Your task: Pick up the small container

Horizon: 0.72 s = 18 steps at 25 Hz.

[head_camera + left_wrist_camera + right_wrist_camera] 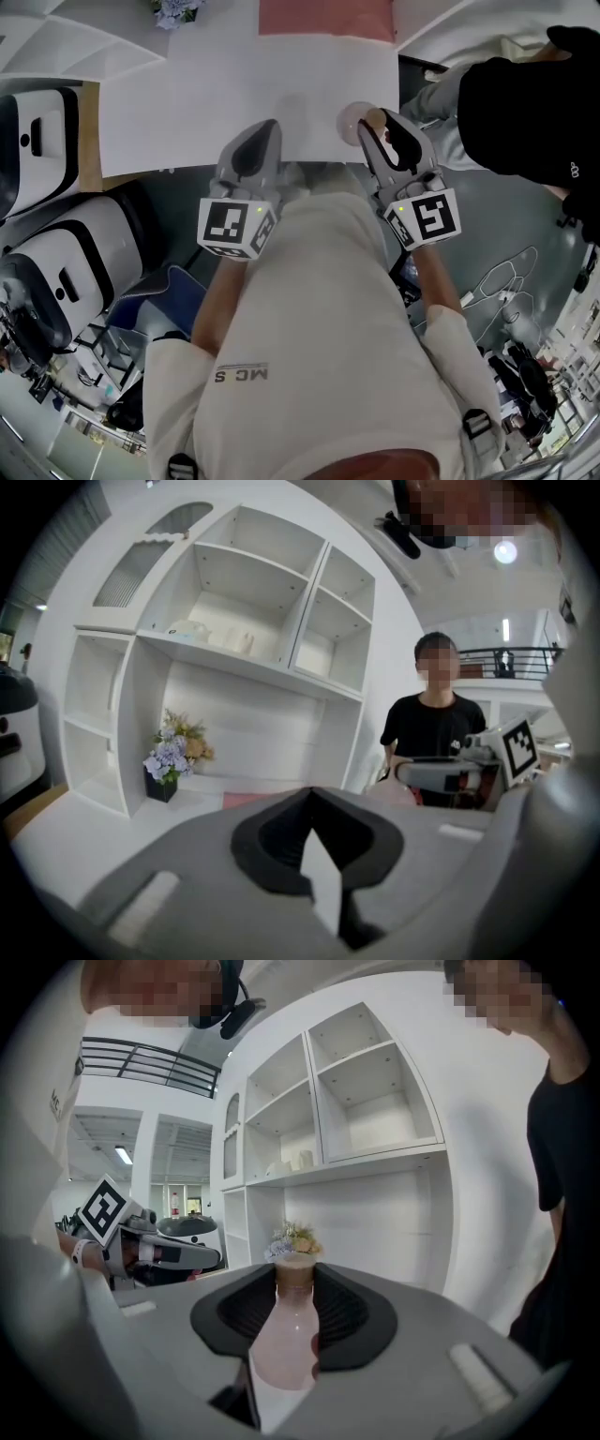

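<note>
small container (281,1335), pinkish bottle with a brown top, is clamped between my right gripper (380,124) jaws, pads pressed on its sides, over the near right edge of the white table (187,94). my left gripper (265,131) has its jaws together, empty, just left.

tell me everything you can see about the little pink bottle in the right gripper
The small bottle is pale pink and translucent, glass or plastic by its look. Its rounded body narrows to a short neck closed by a brownish cork-like top. It stands upright, clamped on both sides by the ribbed black pads of the right gripper, near the front edge of the white table. Whether its base rests on the table cannot be told.
</note>
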{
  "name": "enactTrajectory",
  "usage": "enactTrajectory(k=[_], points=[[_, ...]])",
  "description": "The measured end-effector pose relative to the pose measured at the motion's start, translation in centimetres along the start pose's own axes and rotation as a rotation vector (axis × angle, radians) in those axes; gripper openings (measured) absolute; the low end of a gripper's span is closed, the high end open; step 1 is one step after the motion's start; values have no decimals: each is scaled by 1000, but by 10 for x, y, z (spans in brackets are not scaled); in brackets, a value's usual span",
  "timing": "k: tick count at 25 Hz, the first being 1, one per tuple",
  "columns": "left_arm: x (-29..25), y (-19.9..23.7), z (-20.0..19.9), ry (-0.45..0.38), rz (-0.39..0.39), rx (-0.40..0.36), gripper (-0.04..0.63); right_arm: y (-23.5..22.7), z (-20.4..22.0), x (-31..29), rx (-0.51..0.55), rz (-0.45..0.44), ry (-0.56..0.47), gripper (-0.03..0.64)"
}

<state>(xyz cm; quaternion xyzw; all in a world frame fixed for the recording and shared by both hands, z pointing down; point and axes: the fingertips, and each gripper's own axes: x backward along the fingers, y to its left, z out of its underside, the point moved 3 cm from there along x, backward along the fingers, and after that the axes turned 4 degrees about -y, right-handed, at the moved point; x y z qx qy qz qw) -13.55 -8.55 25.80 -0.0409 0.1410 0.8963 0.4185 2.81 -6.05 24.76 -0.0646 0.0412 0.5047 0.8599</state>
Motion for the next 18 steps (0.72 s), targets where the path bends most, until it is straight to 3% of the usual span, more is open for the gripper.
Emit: enactTrajectory(k=[18], points=[[16, -5, -8, -26, -6, -19, 2, 4, 3, 22, -29, 34, -8, 124]])
